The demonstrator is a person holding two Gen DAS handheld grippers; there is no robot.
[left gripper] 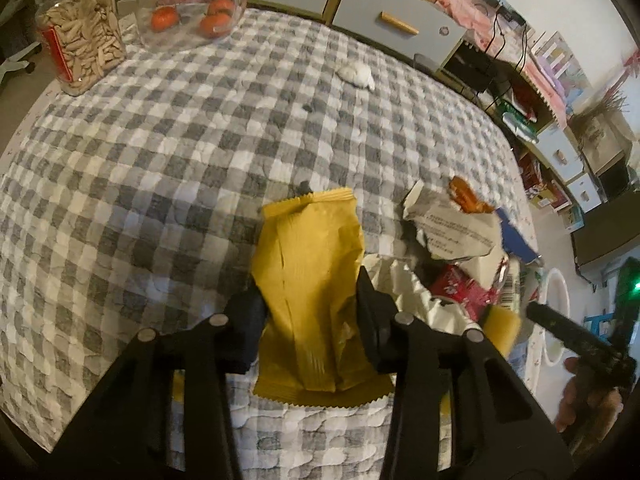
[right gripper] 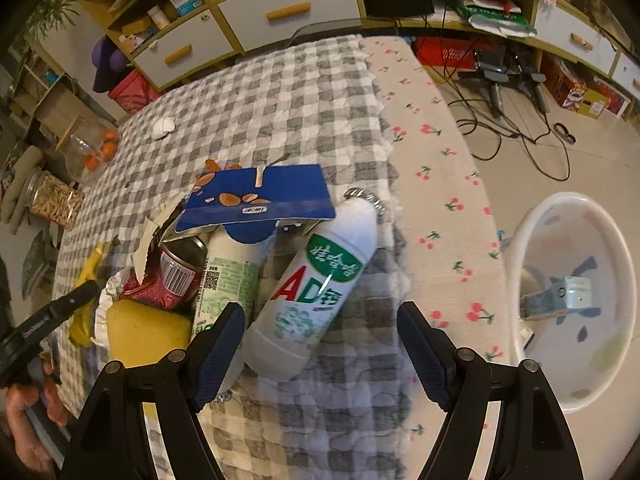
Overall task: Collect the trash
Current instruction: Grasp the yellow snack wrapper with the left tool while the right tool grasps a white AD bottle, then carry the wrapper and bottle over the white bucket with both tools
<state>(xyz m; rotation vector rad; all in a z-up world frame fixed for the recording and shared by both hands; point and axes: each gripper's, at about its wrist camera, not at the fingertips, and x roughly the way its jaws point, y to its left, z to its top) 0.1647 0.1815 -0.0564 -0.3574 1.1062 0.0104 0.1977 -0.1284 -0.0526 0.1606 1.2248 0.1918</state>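
A yellow snack wrapper (left gripper: 312, 264) lies lengthwise on the checked tablecloth (left gripper: 180, 168), and my left gripper (left gripper: 310, 300) is shut on it, one pad against each long edge. Just right of it is a trash pile: crumpled printed paper (left gripper: 452, 228), a red can (right gripper: 176, 276), a blue carton (right gripper: 260, 196) and a green-labelled bottle (right gripper: 228, 276). A white bottle with red and green letters (right gripper: 316, 280) lies on its side at the pile's right. My right gripper (right gripper: 320, 312) hangs open above that bottle's lower end, not touching it.
A white bin (right gripper: 516, 236) stands on the floor past the table's right edge, with a pale carton inside. A crumpled tissue (left gripper: 356, 72), a seed jar (left gripper: 80, 40) and a glass pot of oranges (left gripper: 192, 0) sit at the far side. Cabinets line the wall.
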